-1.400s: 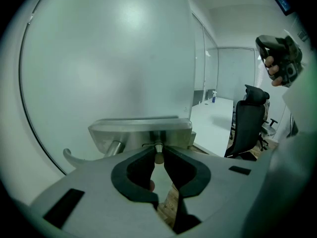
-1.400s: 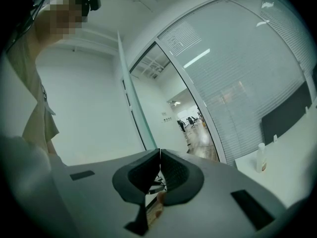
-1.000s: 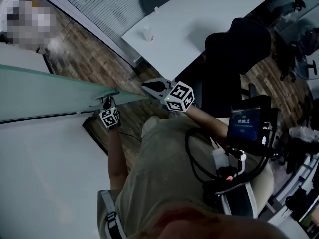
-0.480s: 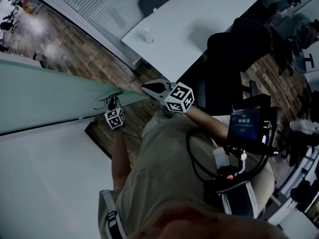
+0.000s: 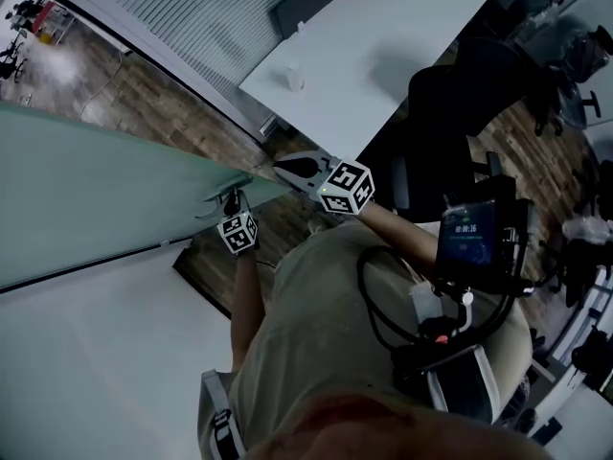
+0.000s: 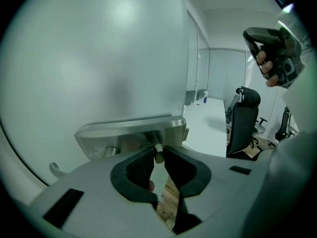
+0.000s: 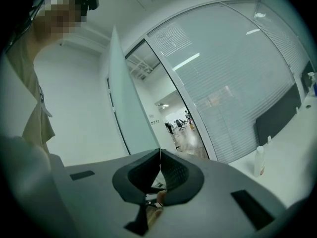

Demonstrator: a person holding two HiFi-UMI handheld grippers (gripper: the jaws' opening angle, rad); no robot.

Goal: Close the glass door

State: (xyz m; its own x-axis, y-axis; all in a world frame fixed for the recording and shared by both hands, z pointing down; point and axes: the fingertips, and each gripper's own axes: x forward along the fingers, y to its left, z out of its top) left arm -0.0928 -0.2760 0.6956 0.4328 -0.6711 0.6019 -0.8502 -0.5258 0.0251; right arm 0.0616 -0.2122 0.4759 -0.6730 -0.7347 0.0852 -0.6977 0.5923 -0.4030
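Left gripper: its two dark jaws are drawn close and pinch a short round metal pin between their tips.
Pin: it hangs from the underside of a brushed-steel handle plate, just above the jaws.
Handle plate: fixed flat against the frosted glass door, near the door's free edge.
Left gripper from above: in the head view the left gripper points down at the end of the door, with its marker cube just below.
Frosted glass door: the frosted glass door stands open, running as a pale green slab from the left edge of the head view to the grippers. In the right gripper view its edge stands apart from the frame, with a lit corridor showing in the gap.
Right gripper: jaws pressed together with nothing between them.
Right gripper from above: the right gripper is held level, just beside the door's end and near the left gripper.
Beyond the grippers: a long white table carries a small white bottle, and a black office chair stands at its side.
Floor: dark wood-patterned planks.
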